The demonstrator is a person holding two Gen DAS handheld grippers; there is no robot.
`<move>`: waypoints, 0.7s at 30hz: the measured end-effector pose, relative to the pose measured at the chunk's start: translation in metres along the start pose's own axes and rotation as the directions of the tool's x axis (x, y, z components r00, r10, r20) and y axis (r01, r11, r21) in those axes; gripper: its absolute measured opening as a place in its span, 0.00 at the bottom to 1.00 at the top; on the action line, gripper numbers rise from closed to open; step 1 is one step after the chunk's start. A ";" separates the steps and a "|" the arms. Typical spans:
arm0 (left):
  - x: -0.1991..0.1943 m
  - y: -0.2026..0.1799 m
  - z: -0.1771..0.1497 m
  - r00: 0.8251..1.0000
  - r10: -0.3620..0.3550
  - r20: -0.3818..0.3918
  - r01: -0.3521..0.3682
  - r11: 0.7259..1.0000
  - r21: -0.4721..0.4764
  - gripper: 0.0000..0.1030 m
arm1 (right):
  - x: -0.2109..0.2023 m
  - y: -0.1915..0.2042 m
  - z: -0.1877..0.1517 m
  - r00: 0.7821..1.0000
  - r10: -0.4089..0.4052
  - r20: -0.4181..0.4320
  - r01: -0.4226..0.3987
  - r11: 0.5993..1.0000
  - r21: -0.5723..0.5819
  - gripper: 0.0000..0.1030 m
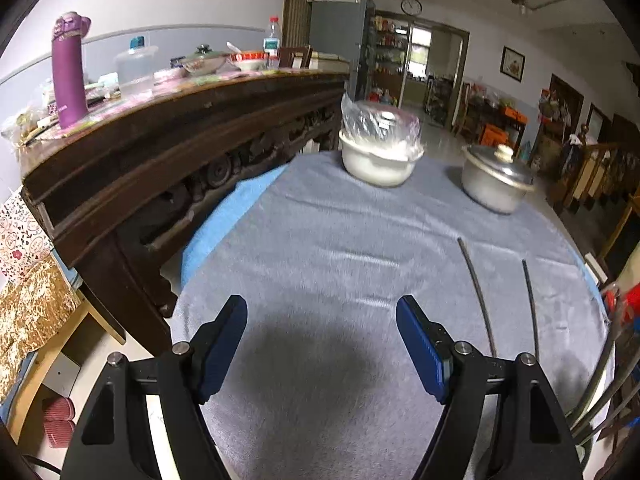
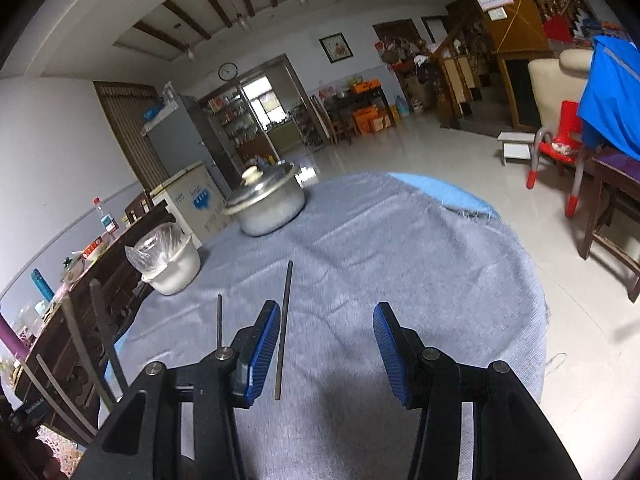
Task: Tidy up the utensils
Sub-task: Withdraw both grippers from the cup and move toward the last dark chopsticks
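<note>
- Left gripper (image 1: 322, 312): jaws wide, empty, over grey tablecloth (image 1: 320, 232).
- Right gripper (image 2: 326, 320): jaws wide, empty.
- Two dark chopsticks (image 2: 284, 328) lie apart on cloth, one between right fingers, untouched.

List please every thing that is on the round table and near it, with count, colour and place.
chopsticks: 2, dark, lying apart on the cloth; one left of the right claw, the other just inside its left finger
grey cloth: 1, covers the table top
blue cover: 1, shows under the cloth at the edge
white pot: 1, far side of the table, clear plastic bag over it
metal pot: 1, silver with lid and pale knob, right of the white pot
wooden sideboard: 1, dark brown, left of the table
purple flask: 1, standing on the sideboard
left claw: 1, black with blue pads, open, above bare cloth
right claw: 1, black with blue pads, open, holding nothing
</note>
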State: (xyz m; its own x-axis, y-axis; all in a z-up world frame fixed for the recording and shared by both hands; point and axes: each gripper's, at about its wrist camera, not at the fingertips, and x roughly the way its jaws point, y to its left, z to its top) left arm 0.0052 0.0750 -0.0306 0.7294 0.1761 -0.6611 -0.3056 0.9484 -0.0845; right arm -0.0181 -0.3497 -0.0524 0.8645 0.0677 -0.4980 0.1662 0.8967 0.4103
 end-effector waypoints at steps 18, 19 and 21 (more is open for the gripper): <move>0.043 0.005 -0.013 0.993 -0.002 -0.119 0.003 1.000 0.009 0.75 | 0.034 0.010 -0.011 0.993 -0.012 -0.116 0.010 1.000 -0.013 0.50; 0.045 0.004 -0.013 0.992 -0.004 -0.126 0.005 1.000 0.009 0.75 | 0.036 0.010 -0.010 0.992 -0.006 -0.127 0.005 1.000 -0.010 0.50; 0.048 0.003 -0.011 0.991 -0.007 -0.134 0.009 1.000 0.018 0.75 | 0.042 0.011 -0.008 0.988 0.007 -0.152 -0.008 1.000 -0.002 0.50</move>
State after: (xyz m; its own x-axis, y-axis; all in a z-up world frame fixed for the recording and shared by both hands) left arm 0.0324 0.0838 -0.0707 0.6426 0.1324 -0.7547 -0.2877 0.9546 -0.0775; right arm 0.0165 -0.3329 -0.0751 0.7835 0.1400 -0.6055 0.1589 0.8968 0.4129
